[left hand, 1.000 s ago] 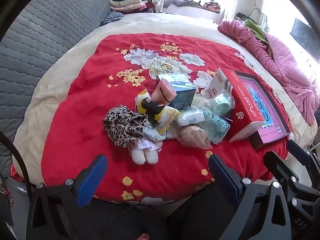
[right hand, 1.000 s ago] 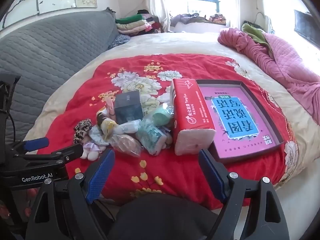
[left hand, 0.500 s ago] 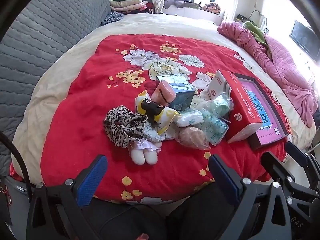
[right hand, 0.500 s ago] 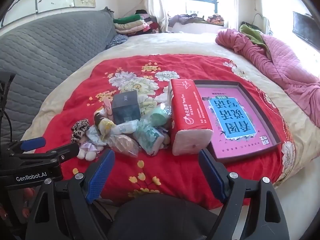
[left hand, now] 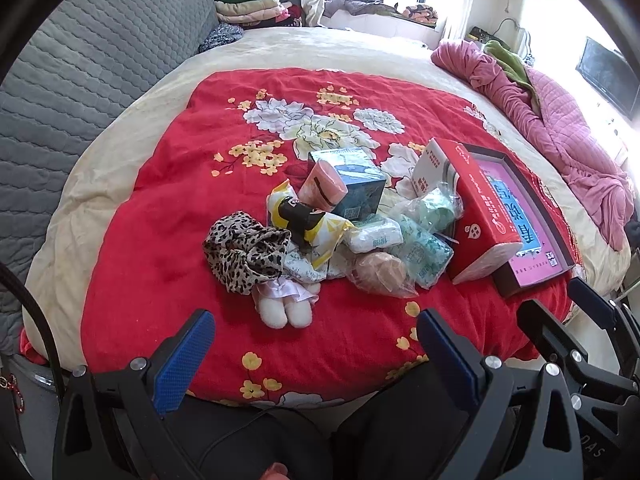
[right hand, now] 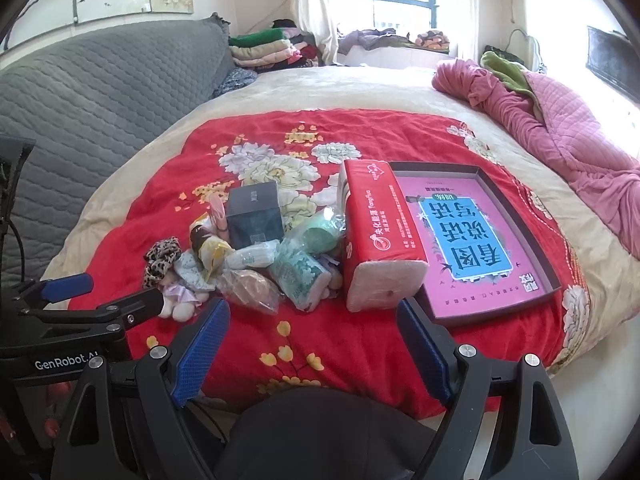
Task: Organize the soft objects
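A heap of soft items lies on the red floral blanket: a leopard-print cloth, a small plush doll, a yellow packet, a bagged tan ball, teal tissue packs and a dark cube box. A red tissue pack leans beside an open tray box with a pink board. My left gripper is open, hovering short of the doll. Near the tissue pack's front, my right gripper hangs open. Both hold nothing.
The bed's cream cover stretches behind the blanket. A grey quilted headboard runs along the left. A crumpled pink quilt lies at the right. Folded clothes are stacked far back by the window. The person's dark-clothed legs fill the bottom.
Both grippers have edged slightly forward toward the heap, so the items look a little nearer. Nothing was touched or picked up; both stay open.
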